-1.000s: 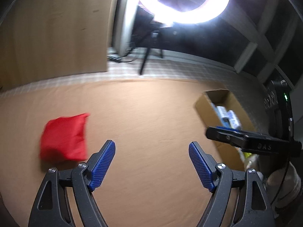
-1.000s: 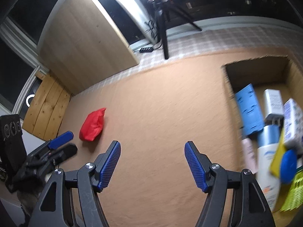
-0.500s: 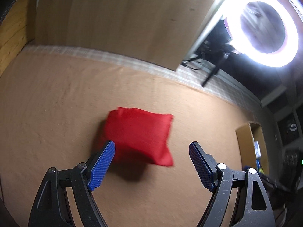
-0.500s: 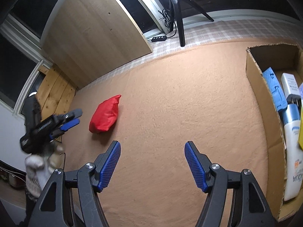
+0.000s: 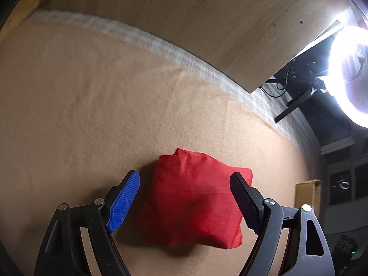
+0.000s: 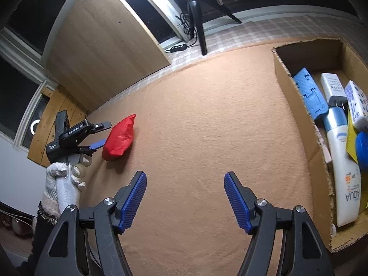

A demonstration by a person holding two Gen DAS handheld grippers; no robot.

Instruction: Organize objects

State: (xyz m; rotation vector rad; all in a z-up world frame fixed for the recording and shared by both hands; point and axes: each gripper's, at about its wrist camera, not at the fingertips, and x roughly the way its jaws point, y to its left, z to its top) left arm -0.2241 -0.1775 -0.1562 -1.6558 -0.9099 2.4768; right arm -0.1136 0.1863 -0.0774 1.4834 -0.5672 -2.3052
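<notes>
Right gripper [image 6: 185,197]: jaws spread wide, nothing between the blue pads [image 6: 134,200], poised over bare tan felt mat [image 6: 207,126]. Cardboard box [image 6: 296,105] to the right of the red pouch, well apart from it, open at the top; inside it a white sunscreen bottle [image 6: 345,184] lying lengthwise, a blue flat piece [image 6: 310,94], a white charger [image 6: 333,87], a patterned packet [image 6: 357,101] and a blue round item [image 6: 362,147].

Left gripper [image 5: 185,200]: jaws spread, straddling the near end of the red pouch [image 5: 193,202]; one pad [image 5: 124,200] just beside the pouch's left edge with a gap showing, the other over its right corner, contact there not determinable. No pinch visible. Seen from the right wrist view: left gripper [image 6: 101,135] at the pouch's left side, held by a gloved hand [image 6: 62,184].

Red pouch [image 6: 119,138]: soft fabric, lying flat on the mat, left of the box, at the mat's left part.

Beyond the pouch: checkered floor strip [image 5: 161,43], then a leaning wooden panel [image 5: 184,18]. Further right of the pouch, a lit ring light [image 5: 347,76] on a black tripod [image 6: 200,30].
</notes>
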